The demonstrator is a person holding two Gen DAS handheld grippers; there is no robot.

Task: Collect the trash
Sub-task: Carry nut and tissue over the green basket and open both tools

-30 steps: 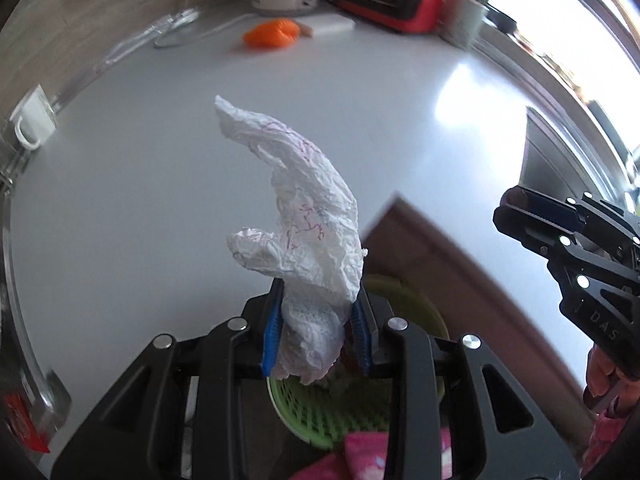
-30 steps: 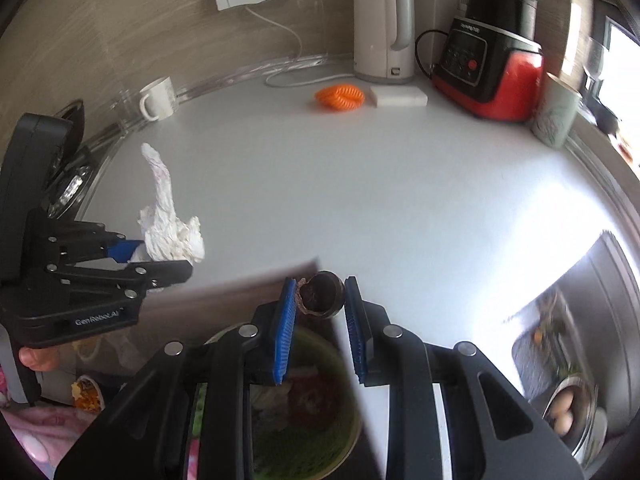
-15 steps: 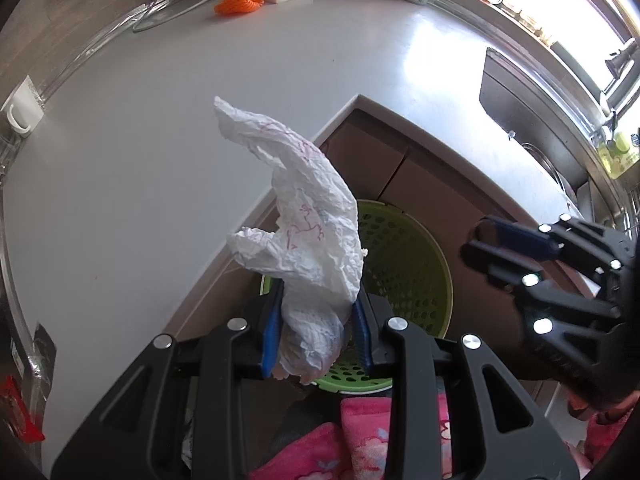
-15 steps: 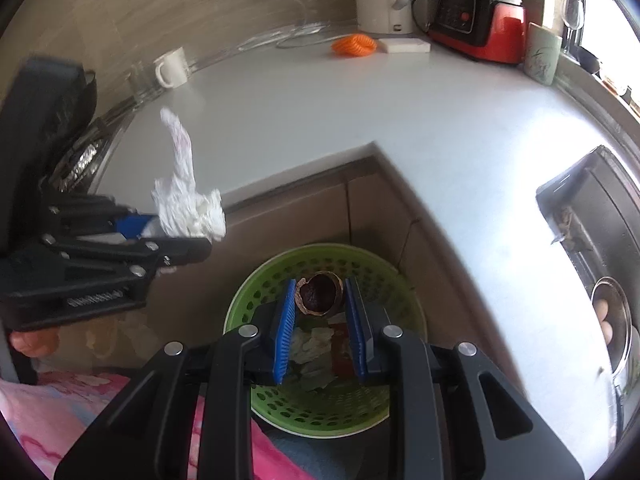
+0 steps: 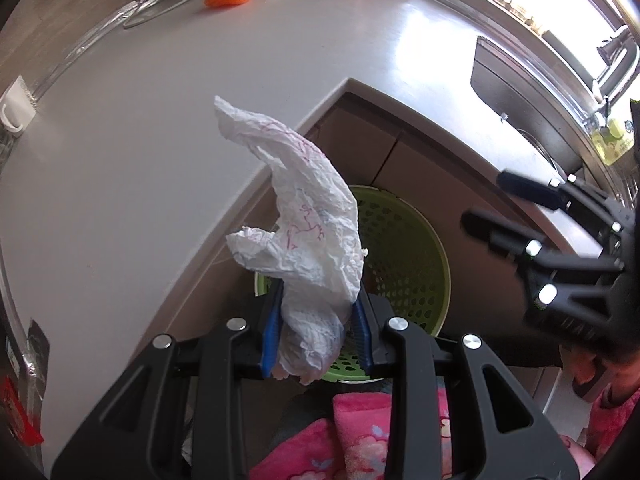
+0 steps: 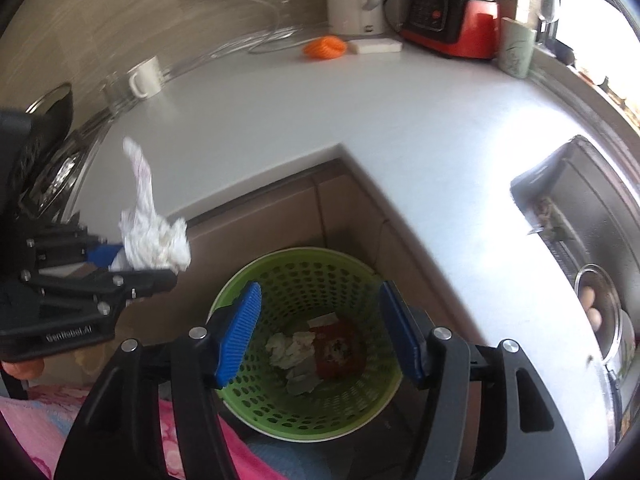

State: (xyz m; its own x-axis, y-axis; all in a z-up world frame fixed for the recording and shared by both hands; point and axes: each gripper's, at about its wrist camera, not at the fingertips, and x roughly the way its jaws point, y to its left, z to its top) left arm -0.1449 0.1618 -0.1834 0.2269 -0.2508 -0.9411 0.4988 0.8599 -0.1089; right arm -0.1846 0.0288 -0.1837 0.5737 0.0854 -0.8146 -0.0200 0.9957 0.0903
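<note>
Over the green basket [image 6: 308,344] on the floor, tucked into the inner corner of the white counter [image 6: 320,120], I have both tools in play. My right gripper [image 6: 318,332] is opening, its blue pads apart with nothing between them; through the gap I see crumpled paper and a red wrapper lying in the basket's bottom. My left gripper [image 5: 316,320] is clamped on the crumpled white tissue [image 5: 304,240], which sticks up well above the pads — in the right wrist view it hangs off to the left of the basket's rim, not over the opening.

To do this drop well, I'd bring the left gripper across until the tissue sits above the middle of the basket, and only then release. The tissue is light and long, so it may drift or catch on the rim — I'd lower it close to the opening first. I'd also keep the right gripper aside so the two tools don't collide.
</note>
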